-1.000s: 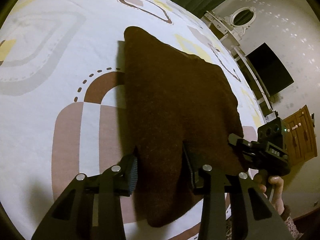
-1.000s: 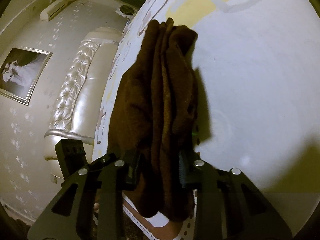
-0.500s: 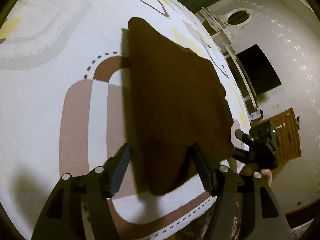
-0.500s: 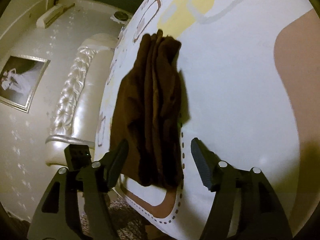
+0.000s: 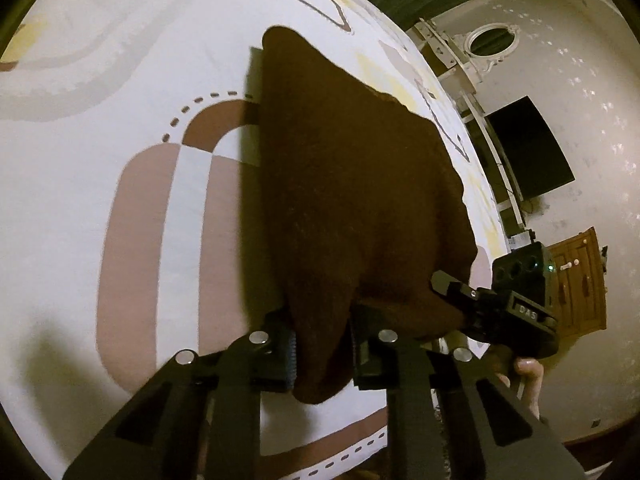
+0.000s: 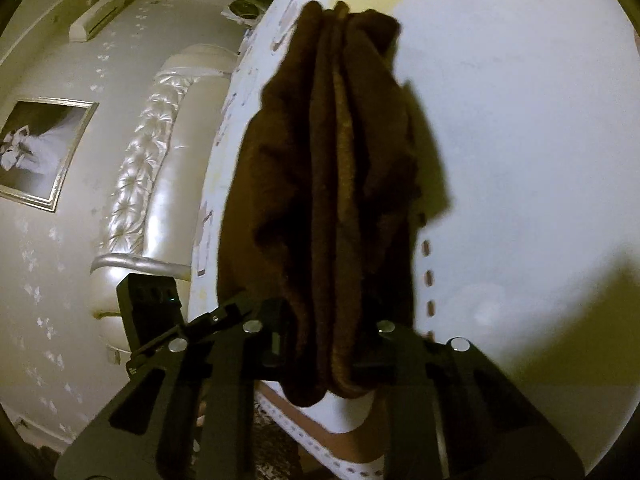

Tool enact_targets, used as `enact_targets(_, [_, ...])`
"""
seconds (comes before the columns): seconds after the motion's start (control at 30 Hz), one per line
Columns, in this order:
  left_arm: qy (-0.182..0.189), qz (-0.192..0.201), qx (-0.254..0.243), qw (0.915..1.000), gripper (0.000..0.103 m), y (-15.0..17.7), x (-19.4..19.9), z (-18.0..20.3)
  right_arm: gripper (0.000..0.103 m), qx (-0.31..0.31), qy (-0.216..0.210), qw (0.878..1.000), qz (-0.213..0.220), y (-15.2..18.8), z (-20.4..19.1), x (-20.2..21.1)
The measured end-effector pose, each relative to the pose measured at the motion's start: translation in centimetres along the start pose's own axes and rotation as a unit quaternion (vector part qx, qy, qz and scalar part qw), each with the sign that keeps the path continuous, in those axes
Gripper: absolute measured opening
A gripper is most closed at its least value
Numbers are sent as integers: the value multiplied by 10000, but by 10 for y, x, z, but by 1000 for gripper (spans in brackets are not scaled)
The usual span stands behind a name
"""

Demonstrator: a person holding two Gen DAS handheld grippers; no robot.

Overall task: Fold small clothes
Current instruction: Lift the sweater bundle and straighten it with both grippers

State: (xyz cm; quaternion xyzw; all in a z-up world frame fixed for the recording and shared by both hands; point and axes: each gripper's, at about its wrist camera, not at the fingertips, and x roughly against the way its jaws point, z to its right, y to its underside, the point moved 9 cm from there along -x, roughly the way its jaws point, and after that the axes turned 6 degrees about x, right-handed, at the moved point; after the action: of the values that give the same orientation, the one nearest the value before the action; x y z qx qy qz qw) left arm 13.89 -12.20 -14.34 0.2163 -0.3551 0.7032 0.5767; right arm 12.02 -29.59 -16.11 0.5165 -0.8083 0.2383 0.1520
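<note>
Brown garment (image 5: 352,200): left gripper (image 5: 322,350) and right gripper (image 6: 326,344) jaws closing on its near edge with cloth between them, so lift evenly and keep layers stacked.

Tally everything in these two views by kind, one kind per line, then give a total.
Brown garments: 1, the folded brown cloth
Grippers: 2, left gripper and right gripper, both closing on the cloth's near edge
Beds: 1, the patterned bedsheet with tufted headboard
Framed pictures: 1
Dark screens: 1
Wooden cabinets: 1
Total: 7
</note>
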Motion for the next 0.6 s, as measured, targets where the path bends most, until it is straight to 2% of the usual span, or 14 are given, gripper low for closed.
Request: enact_targets(0.6, [-163, 75, -92, 9998, 18, 3, 2, -8, 16, -148, -177, 9997, 75, 7, 16, 5])
